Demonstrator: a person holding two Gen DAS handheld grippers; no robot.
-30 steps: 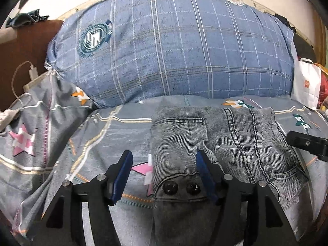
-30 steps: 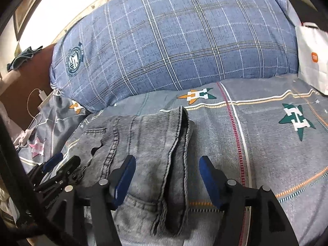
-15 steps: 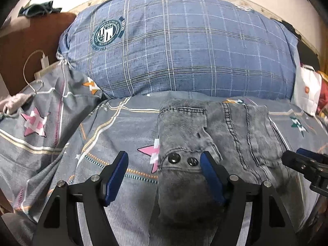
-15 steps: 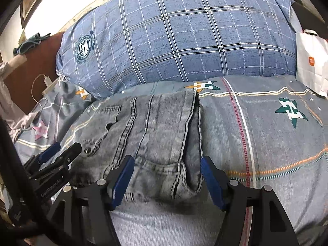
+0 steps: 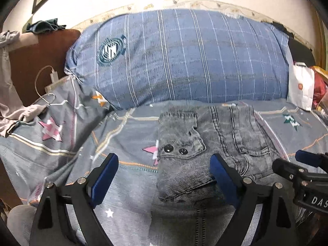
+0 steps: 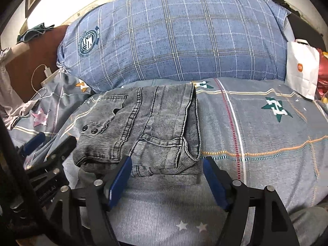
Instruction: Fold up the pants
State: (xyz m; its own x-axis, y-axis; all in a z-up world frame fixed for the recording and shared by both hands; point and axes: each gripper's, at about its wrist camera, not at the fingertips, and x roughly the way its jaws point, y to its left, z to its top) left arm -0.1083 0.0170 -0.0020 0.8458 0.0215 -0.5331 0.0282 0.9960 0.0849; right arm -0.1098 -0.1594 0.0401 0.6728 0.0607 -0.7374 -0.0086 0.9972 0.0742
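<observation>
Open bedspread (image 6: 266, 135) right of the jeans (image 6: 155, 127); blocked behind by the pillow (image 6: 174, 37), far right by a bag (image 6: 301, 67).

Each gripper, the left gripper (image 5: 164, 176) and the right gripper (image 6: 166, 178), is a black angular frame with silver screws and blue pads (image 5: 104, 176), white lettering on one body.

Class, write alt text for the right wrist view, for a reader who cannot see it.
Folded grey jeans lie on a grey patterned bedsheet, just beyond the open right gripper, whose blue pads hold nothing. A big blue plaid pillow fills the back, a white paper bag stands at right, and the left gripper shows at the left edge.
</observation>
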